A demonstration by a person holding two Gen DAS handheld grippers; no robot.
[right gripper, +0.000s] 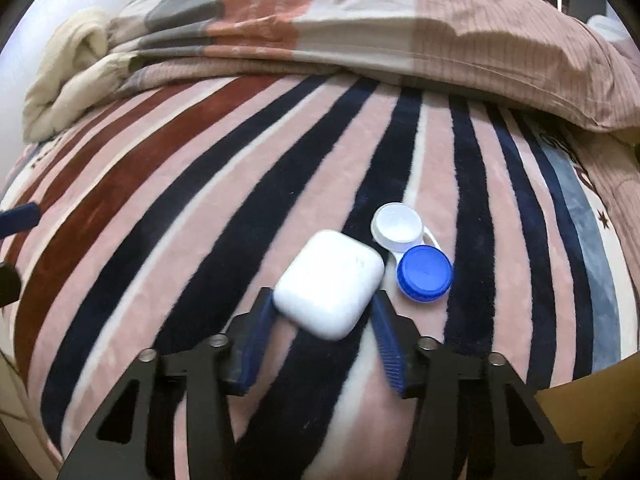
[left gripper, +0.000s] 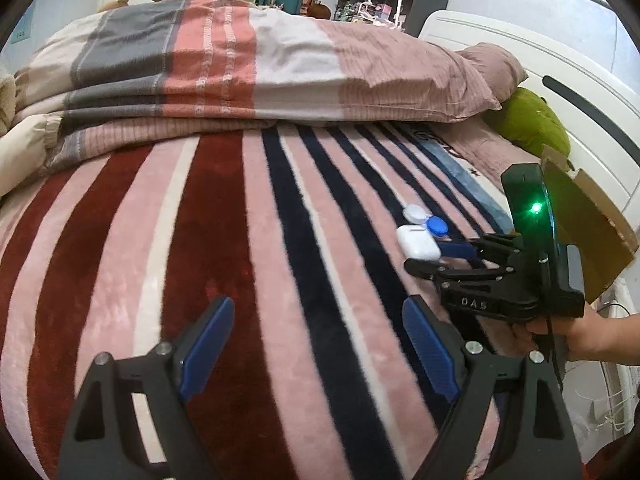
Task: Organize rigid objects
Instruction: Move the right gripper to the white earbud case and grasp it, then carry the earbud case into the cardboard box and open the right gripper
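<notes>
Earbud case between right tool fingers

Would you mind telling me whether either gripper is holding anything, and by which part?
Left gripper: open, nothing held. Right gripper: fingers flank the earbud case's near end; a firm hold cannot be told.

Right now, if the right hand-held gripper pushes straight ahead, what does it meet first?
The white earbud case, already between the open right hand-held gripper. The contact lens case lies just beyond, to its right.
</notes>
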